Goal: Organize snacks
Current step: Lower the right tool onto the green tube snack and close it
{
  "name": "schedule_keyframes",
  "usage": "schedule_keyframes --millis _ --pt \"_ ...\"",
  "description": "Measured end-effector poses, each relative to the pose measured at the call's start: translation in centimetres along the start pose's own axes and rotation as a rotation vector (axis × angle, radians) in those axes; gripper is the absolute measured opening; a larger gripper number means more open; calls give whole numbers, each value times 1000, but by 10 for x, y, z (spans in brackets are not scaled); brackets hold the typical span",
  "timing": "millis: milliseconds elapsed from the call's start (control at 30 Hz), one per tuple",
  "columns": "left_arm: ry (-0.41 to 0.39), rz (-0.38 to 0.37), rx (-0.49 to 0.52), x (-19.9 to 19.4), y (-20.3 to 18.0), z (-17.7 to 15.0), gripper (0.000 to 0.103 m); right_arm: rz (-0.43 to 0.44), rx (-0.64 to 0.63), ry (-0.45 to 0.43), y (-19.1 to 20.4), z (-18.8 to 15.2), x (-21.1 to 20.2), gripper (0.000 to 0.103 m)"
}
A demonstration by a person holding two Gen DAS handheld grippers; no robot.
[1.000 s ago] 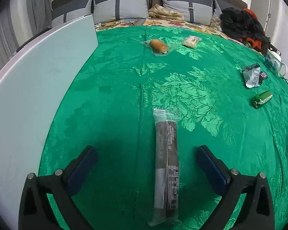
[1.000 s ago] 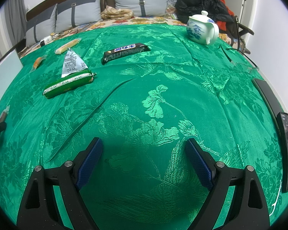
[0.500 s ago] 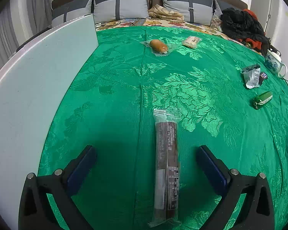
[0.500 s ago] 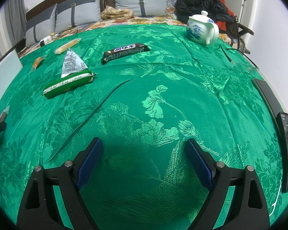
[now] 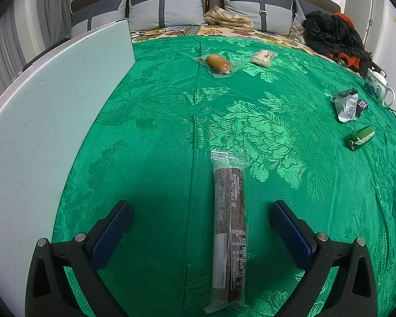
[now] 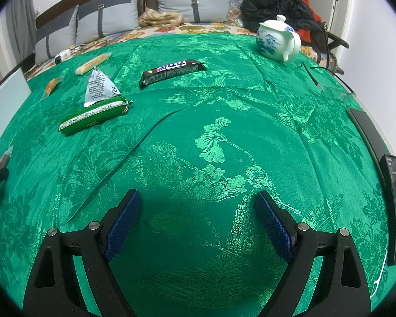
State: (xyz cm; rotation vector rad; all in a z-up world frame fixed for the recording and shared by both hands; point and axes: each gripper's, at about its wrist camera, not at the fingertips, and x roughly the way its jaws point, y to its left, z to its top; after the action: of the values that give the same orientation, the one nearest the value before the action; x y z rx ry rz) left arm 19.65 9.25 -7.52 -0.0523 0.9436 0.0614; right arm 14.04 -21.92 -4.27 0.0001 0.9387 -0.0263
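Observation:
A long brown snack bar in clear wrap [image 5: 228, 227] lies lengthwise on the green cloth between the wide-apart fingers of my left gripper [image 5: 201, 208], which is open and not touching it. Farther off lie a bun in clear wrap [image 5: 219, 63], a pale wrapped cake [image 5: 263, 57], a silver packet [image 5: 347, 105] and a green sausage-shaped snack [image 5: 361, 138]. My right gripper [image 6: 197, 198] is open over bare cloth. Beyond it lie the green sausage snack [image 6: 93, 118], the silver triangular packet [image 6: 99, 87], a black chocolate bar [image 6: 171, 72] and a yellow stick snack [image 6: 92, 64].
A pale board [image 5: 39, 121] stands along the left edge of the table. A blue-and-white teapot [image 6: 277, 41], glasses [image 6: 327, 84] and a phone [image 6: 395, 206] sit at the right side. Grey pillows [image 6: 108, 18] and dark clothes [image 6: 274, 0] lie behind.

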Motion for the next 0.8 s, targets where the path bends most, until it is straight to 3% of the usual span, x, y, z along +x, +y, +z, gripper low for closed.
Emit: schedule_keyframes --millis 233,300,333,433,533,600,800 --pt "0 0 0 0 0 0 103 -1 5 2 0 0 0 91" --pt "0 1 0 0 0 0 103 -21 55 77 2 8 2 90" --pt "0 1 0 0 0 0 103 35 128 110 4 15 0 89" --pt "0 0 0 0 0 0 103 260 277 100 24 36 -5 87" --pt "0 0 0 0 0 0 103 345 331 165 58 66 16 87" --pt "-1 0 0 0 0 0 103 320 319 198 81 82 35 87" --pt "-1 0 0 0 0 0 103 94 236 216 121 103 67 88"
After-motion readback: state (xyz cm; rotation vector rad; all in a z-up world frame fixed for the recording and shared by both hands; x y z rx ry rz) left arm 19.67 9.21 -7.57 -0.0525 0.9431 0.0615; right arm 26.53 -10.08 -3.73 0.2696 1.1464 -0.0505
